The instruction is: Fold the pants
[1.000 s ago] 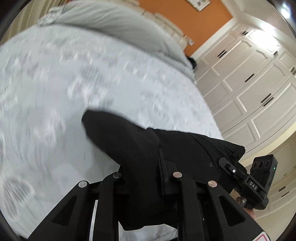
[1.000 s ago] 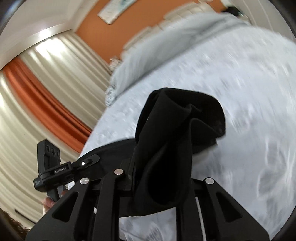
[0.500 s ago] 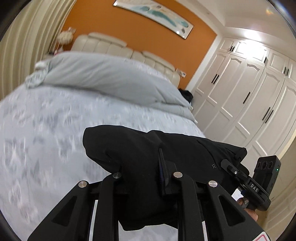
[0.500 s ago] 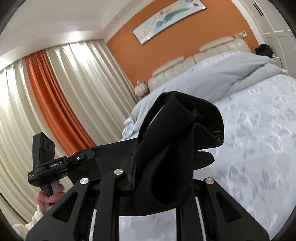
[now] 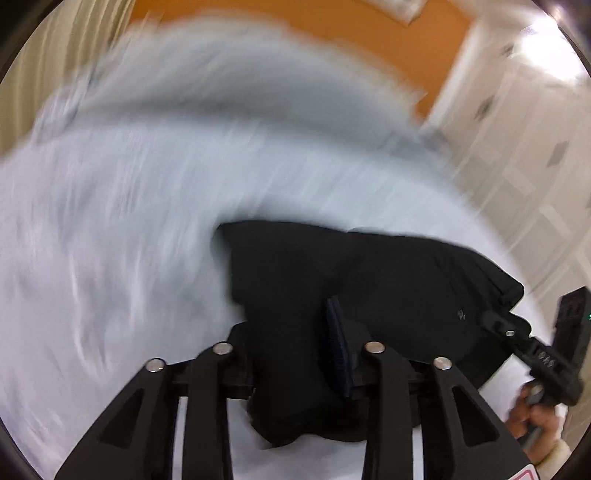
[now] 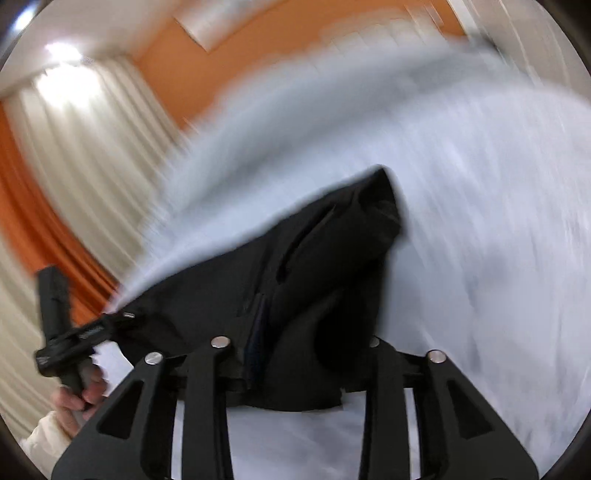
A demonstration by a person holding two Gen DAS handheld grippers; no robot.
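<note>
The black pants [image 5: 332, 280] hang stretched between my two grippers above the pale patterned bedspread [image 5: 110, 240]. My left gripper [image 5: 295, 354] is shut on one end of the pants, and cloth bunches over its fingers. My right gripper [image 6: 295, 350] is shut on the other end [image 6: 314, 277], which drapes over its fingers. Each gripper also shows at the edge of the other's view: the right gripper [image 5: 498, 326] and the left gripper [image 6: 118, 319]. Both views are motion-blurred.
A grey duvet [image 5: 221, 85] lies across the head of the bed under an orange wall [image 5: 332, 33]. White wardrobe doors [image 5: 535, 147] stand to the right. Cream and orange curtains [image 6: 55, 184] hang on the left.
Both grippers have swung downward with the pants: the views tilt from the headboard and wall back toward the bedspread. The grip on the pants is unchanged.
</note>
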